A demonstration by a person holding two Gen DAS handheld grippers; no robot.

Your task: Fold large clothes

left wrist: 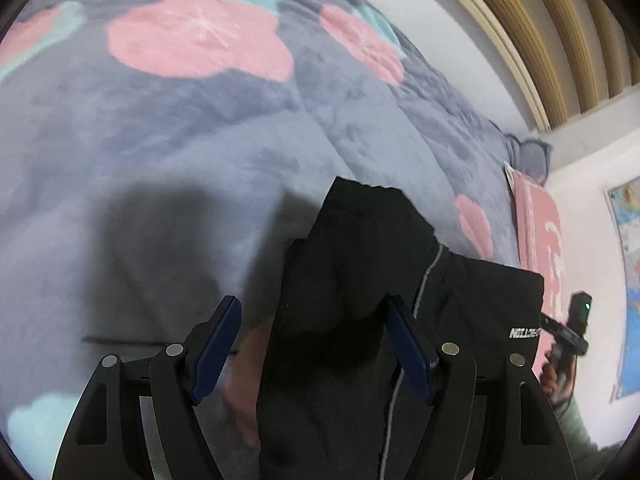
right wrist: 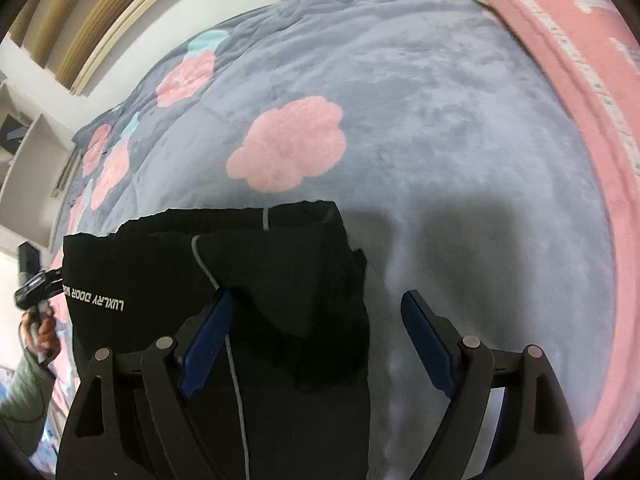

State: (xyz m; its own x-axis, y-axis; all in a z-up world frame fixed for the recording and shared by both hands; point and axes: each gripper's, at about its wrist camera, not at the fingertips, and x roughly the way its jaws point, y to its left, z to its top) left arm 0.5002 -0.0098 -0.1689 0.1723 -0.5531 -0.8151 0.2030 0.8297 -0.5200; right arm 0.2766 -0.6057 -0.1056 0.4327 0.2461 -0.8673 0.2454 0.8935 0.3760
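Observation:
A black garment with white lettering and a thin grey cord lies in a folded heap on the bed. My left gripper hangs open just above it; its right finger is over the cloth and its left finger is over the blanket, and neither pad presses on anything. In the right wrist view the same garment lies low and left. My right gripper is open too, with the garment's right edge below the gap between its fingers.
The bed is covered by a grey-blue fleece blanket with pink flowers. A pink towel-like cloth lies along its right side. A white wall, wooden slats and a wall map border the bed. A person's hand holds the other gripper's handle.

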